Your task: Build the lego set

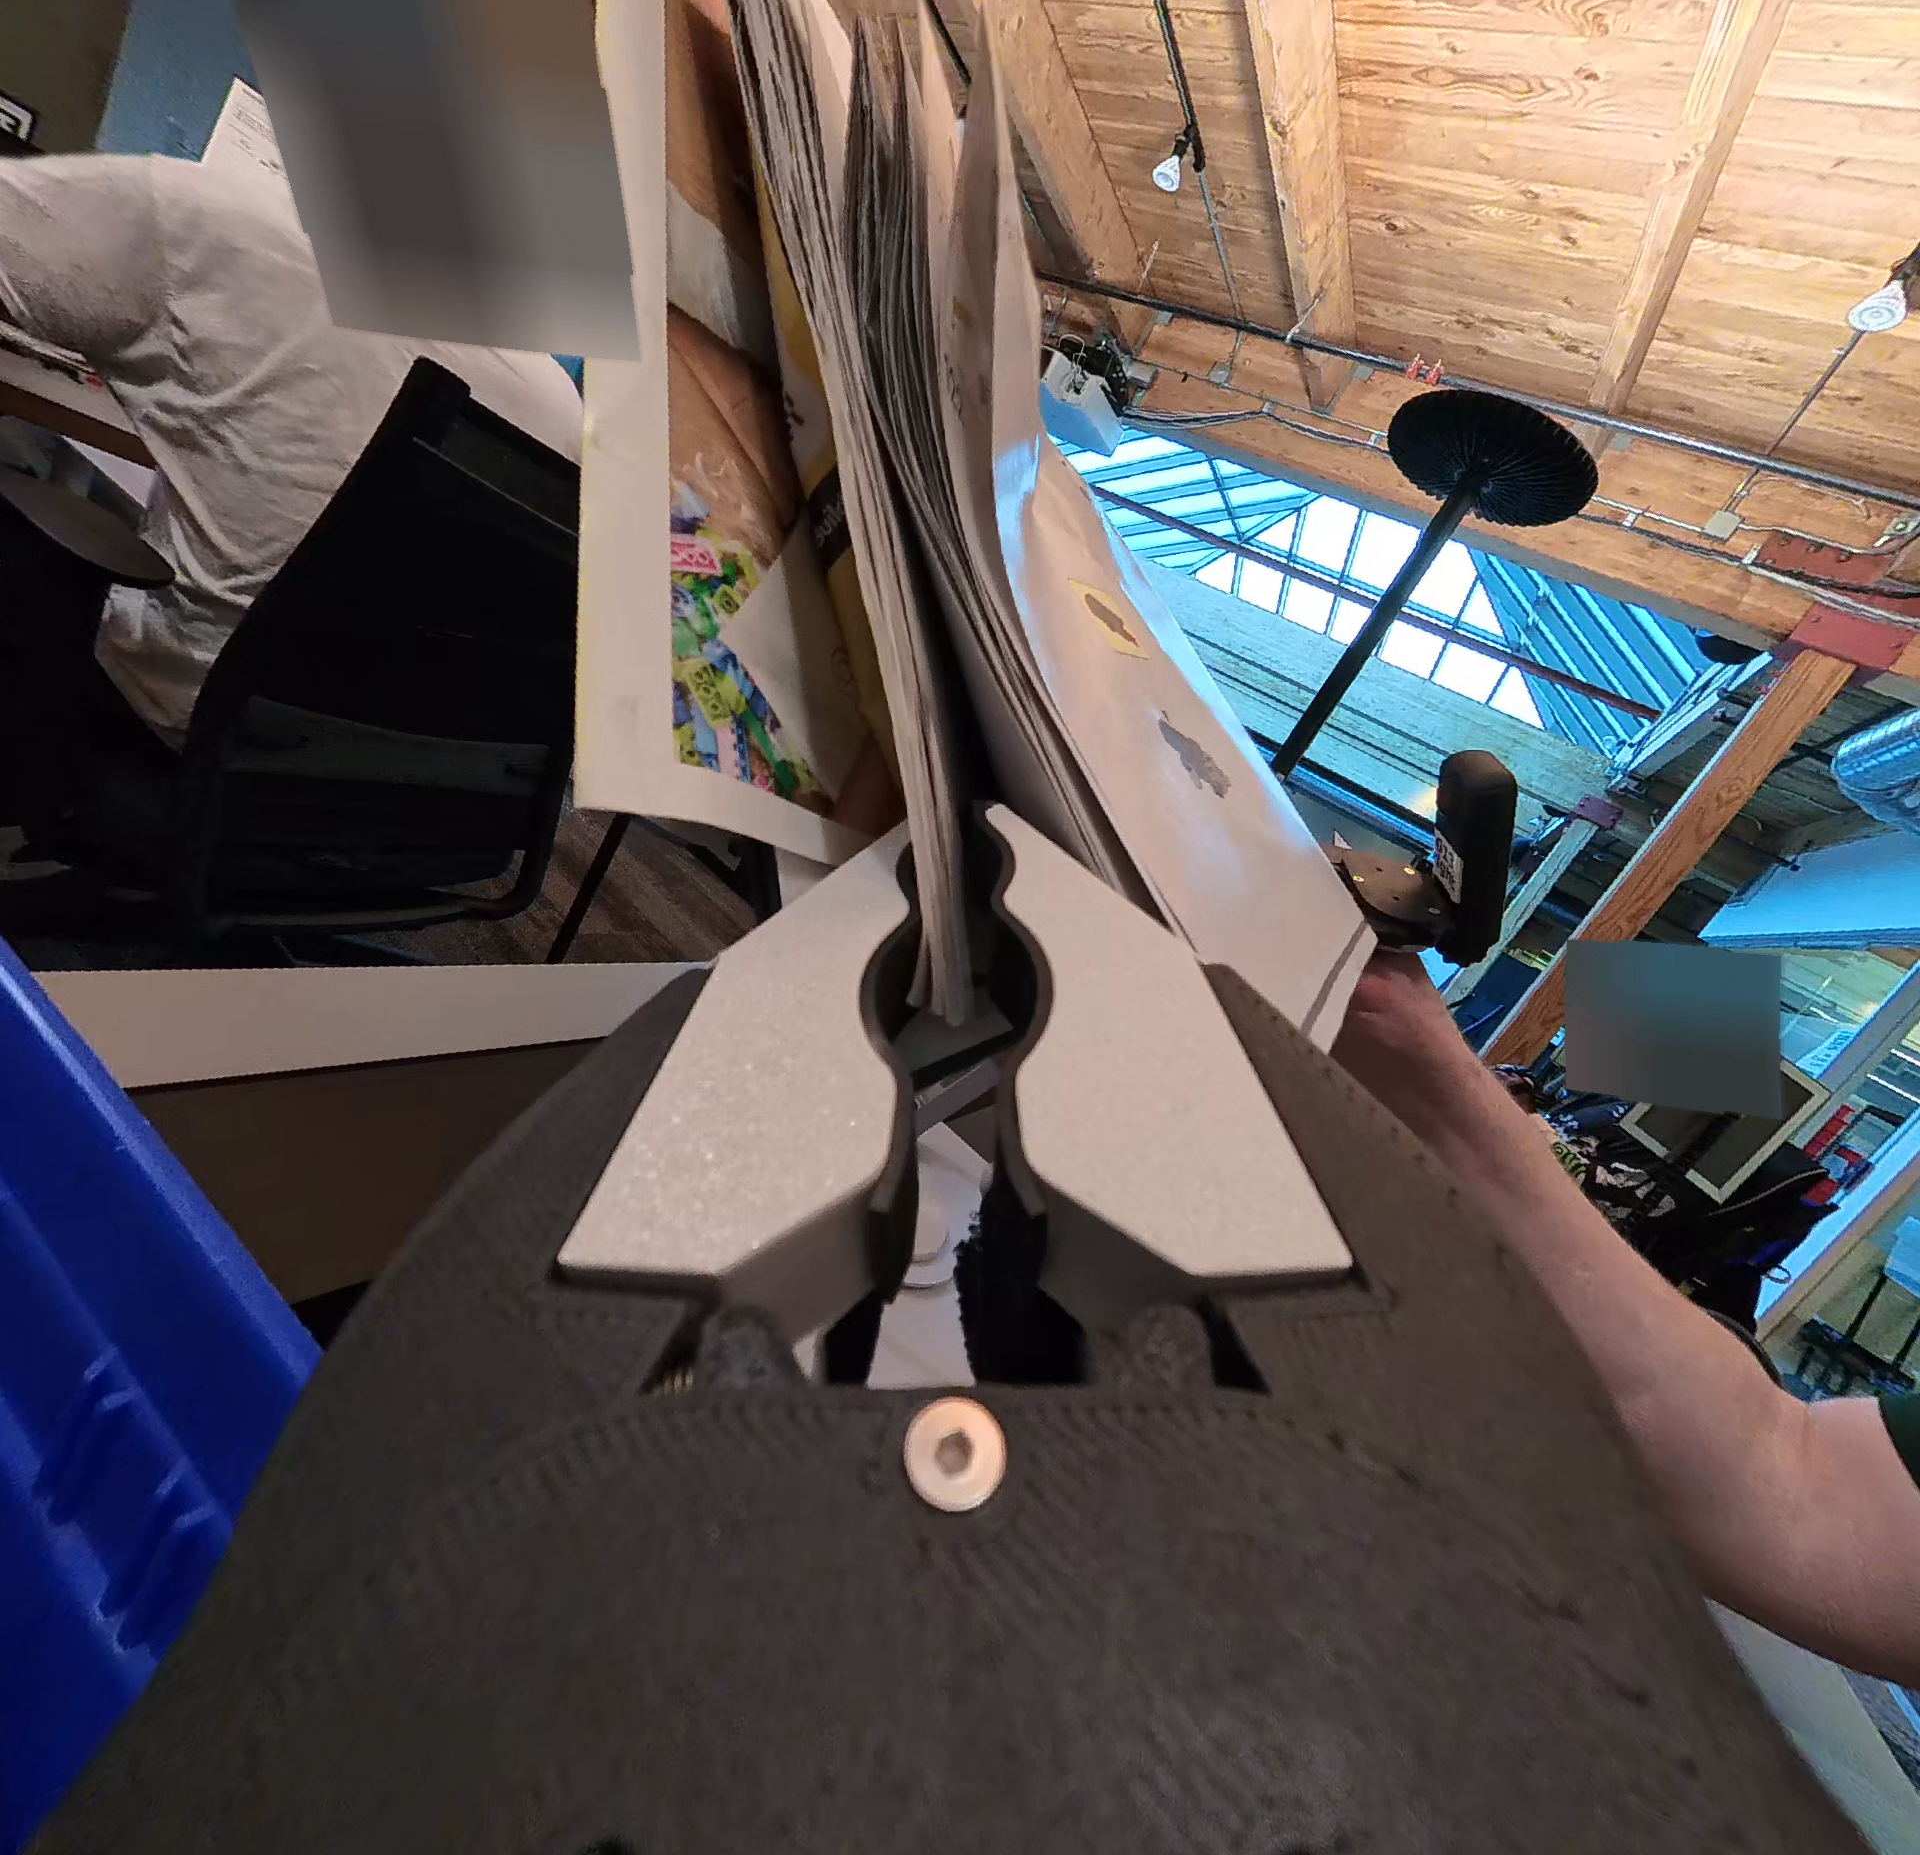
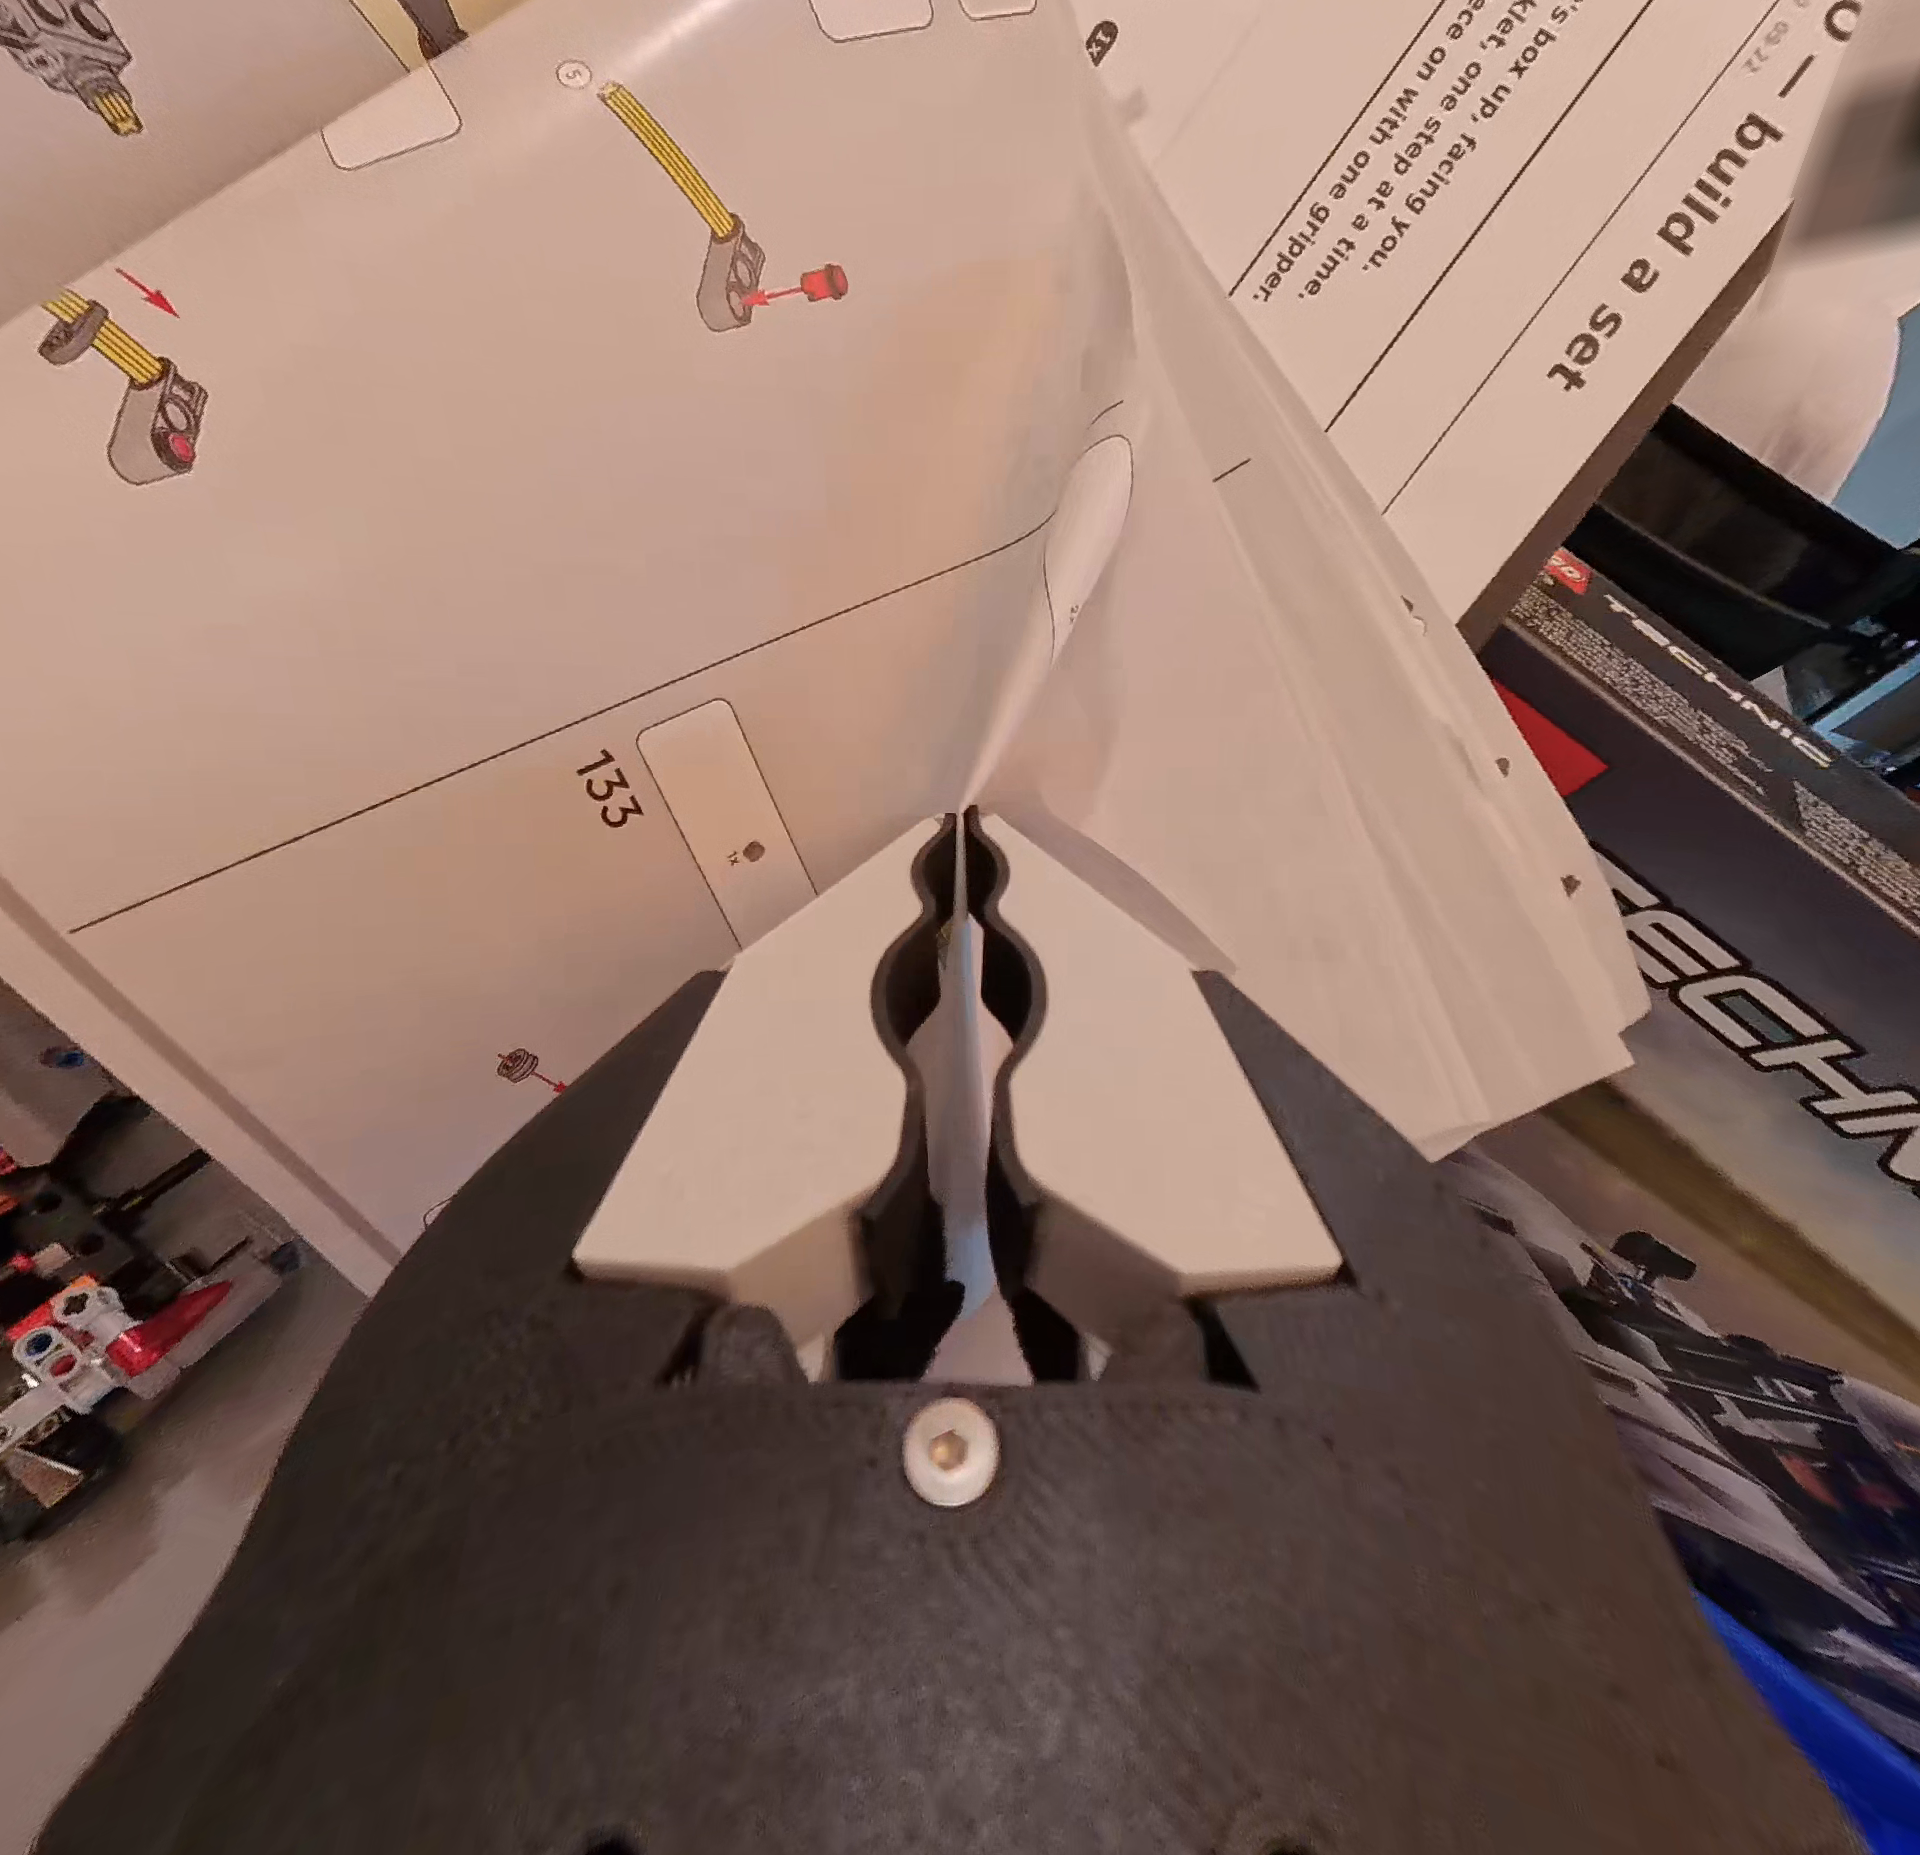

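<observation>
The instruction booklet [image 1: 914,455] is held up in the air, its pages fanned. My left gripper [image 1: 951,829] is shut on a thick bunch of its pages near the lower edge. In the right wrist view the booklet [image 2: 520,455] lies open at a page with step drawings. My right gripper [image 2: 958,823] is shut on a single thin page [image 2: 1049,662], which stands on edge between the pads. More pages [image 2: 1351,766] hang to its right. The right gripper's black body [image 1: 1455,860] shows behind the booklet's outer page in the left wrist view, with a forearm [image 1: 1558,1234] below it.
A partly built model [image 2: 73,1317] sits on the table at lower left. The dark set box [image 2: 1714,870] lies to the right, under a printed sheet [image 2: 1507,195]. A blue bin [image 1: 104,1390] is at the left. A person sits in a black chair [image 1: 364,662] beyond. My hands' fingertips stand some 35 centimeters from each other.
</observation>
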`<state>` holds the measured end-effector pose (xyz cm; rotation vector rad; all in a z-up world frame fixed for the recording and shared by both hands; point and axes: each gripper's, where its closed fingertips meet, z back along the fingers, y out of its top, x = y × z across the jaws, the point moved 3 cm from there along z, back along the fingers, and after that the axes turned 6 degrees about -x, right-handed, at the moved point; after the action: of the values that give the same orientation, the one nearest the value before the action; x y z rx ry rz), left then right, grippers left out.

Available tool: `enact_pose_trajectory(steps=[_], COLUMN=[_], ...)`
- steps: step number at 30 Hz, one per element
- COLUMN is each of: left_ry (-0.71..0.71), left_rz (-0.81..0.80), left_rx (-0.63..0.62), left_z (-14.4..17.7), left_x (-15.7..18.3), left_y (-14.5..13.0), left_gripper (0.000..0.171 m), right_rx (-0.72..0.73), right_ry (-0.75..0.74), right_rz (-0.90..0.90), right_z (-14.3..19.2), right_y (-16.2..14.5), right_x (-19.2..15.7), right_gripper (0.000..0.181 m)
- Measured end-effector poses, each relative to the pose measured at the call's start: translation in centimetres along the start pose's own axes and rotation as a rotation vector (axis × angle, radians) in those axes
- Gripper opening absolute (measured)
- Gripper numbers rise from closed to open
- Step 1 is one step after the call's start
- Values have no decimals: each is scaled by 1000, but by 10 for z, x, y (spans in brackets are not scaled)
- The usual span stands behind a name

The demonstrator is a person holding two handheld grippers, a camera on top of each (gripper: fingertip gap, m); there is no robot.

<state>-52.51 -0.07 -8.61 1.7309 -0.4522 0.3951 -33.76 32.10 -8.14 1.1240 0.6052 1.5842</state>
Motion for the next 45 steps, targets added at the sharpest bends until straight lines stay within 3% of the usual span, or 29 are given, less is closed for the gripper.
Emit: enact_pose_trajectory(steps=[16,29,45], left_ry=[-2,-4,-3], left_rz=[-1,5,5], left_rx=[-8,-8,-8], left_z=[0,0,0], left_x=[0,0,-1], left_y=[-1,0,0], left_gripper=[1,1,2], right_rx=[260,331,406], right_ry=[354,456,489], right_rz=[-175,-206,-250], right_z=[51,64,74], right_y=[70,99,112], right_x=[-30,-45,-45], right_gripper=[0,0,0])
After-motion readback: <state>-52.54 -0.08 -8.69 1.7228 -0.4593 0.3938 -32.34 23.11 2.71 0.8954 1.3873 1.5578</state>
